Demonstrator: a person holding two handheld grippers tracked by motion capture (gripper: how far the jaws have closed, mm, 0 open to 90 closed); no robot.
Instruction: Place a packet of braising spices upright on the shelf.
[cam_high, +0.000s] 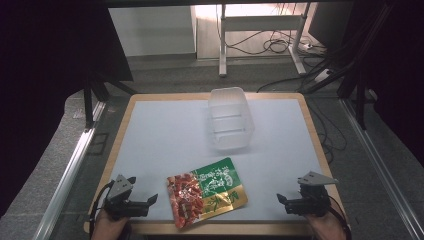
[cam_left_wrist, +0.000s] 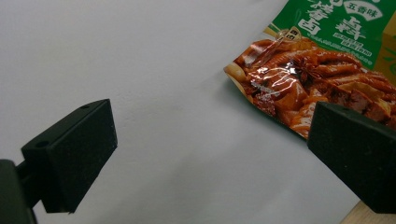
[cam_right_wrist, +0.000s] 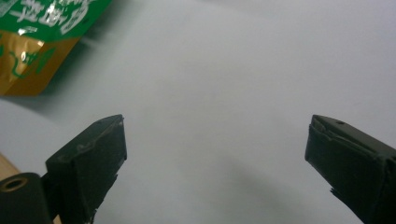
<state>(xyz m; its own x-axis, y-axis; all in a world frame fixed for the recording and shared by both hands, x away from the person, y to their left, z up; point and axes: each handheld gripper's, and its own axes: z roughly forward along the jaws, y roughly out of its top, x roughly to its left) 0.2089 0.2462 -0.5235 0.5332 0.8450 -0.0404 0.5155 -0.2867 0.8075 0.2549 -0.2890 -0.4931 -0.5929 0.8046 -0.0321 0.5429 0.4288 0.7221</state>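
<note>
Right now your left gripper (cam_high: 150, 201) sits at the near left edge of the worktop (cam_high: 165, 130), its fingers (cam_left_wrist: 74, 154) spread wide with nothing between them. The snack packet (cam_high: 206, 191) lies flat at the near middle of the worktop, just beside those fingers on their right and not touching them. Your right gripper (cam_high: 281, 200) rests at the near right edge, fingers (cam_right_wrist: 91, 154) also wide and empty, with the packet well apart to its left. A clear plastic tub (cam_high: 229, 119) stands farther back.
</note>
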